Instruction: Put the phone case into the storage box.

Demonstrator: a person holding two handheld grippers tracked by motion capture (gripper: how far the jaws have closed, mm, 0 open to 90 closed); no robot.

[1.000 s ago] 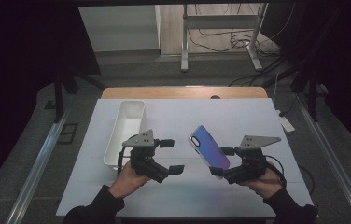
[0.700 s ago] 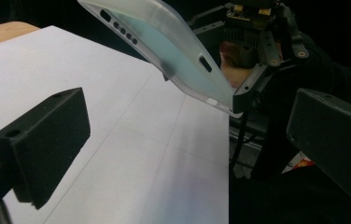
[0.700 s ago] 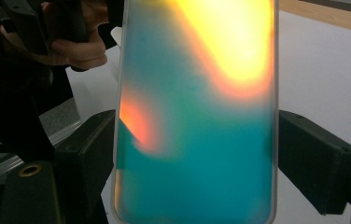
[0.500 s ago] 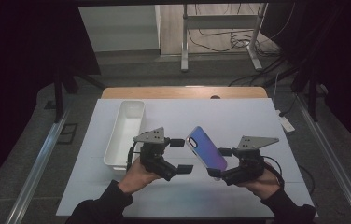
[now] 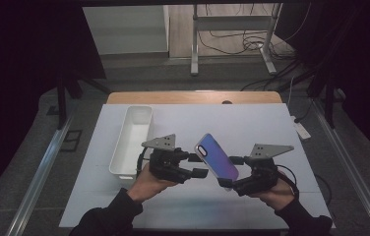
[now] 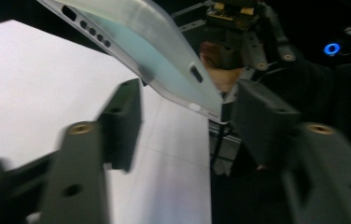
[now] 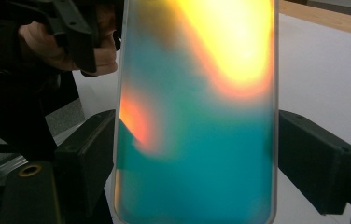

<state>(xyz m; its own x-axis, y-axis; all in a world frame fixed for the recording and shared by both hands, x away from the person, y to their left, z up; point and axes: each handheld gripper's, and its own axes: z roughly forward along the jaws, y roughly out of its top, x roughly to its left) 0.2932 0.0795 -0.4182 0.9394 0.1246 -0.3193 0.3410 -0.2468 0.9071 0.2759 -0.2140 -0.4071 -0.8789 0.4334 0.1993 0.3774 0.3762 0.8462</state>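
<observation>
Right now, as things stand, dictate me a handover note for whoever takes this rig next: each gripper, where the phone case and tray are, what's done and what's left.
Right gripper: shut across the width of the iridescent phone case, holding it tilted up above the white table.
Left gripper: open; its jaws have just been closing and sit beside the case's near edge, not yet pressing on it.
White tray: on the table at the left, nothing visible inside.
Done: the case is lifted and presented to the left gripper.
Left, probably: the left gripper takes hold of the case; where it goes after that is not clear.
</observation>
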